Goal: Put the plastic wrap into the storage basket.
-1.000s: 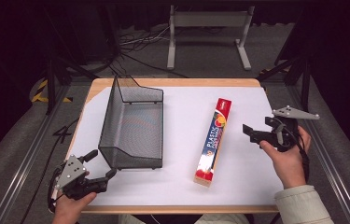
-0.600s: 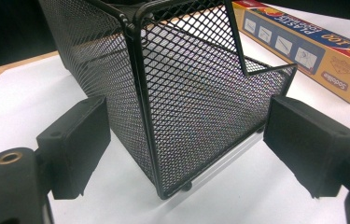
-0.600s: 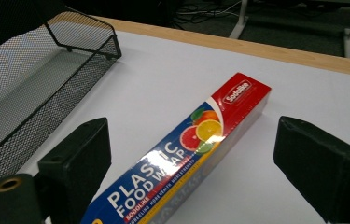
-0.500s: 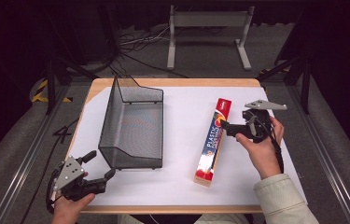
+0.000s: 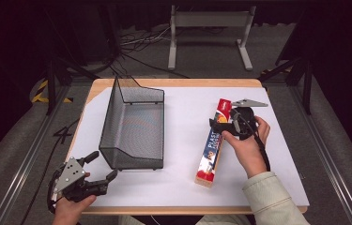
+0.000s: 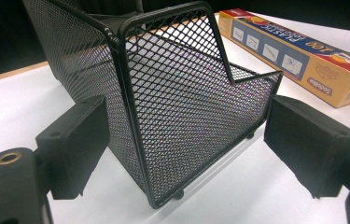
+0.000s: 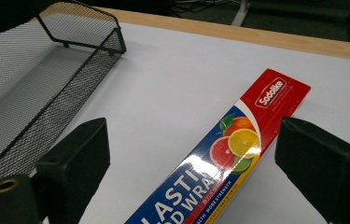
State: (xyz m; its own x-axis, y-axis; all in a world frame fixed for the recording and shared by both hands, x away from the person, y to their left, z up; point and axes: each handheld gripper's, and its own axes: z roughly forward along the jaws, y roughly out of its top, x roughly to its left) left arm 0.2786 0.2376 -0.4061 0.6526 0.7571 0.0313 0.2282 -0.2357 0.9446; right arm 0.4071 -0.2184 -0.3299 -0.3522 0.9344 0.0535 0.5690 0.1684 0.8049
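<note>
A wooden table (image 5: 173, 83) stands in a dark room. A big white sheet (image 5: 183, 178) covers most of its top, and the wood shows along the far edge. Grey carpet lies on both sides of the table. Behind it, on the floor, there are black cables (image 5: 136, 44) and a white metal stand (image 5: 209, 28).

On the left part of the sheet sits a black mesh basket (image 5: 133, 124). Its tall wall is on the left and its low side faces right. To the right of it, well apart, lies a long plastic wrap box (image 5: 214, 140). The red end of the box points to the far side, and the other end points to the near side.

The left gripper (image 5: 99, 168) is at the near left corner of the table, just near the basket. Its jaws are wide apart with nothing between them. In the left gripper view they point at the near corner of the basket.

The right gripper (image 5: 221, 125) is over the far half of the box. A second ago it was out to the right of the box, and now it has come left to it. Its jaws have just been opening and stand wide. In the right gripper view the box lies between them, but the pads do not press it.
</note>
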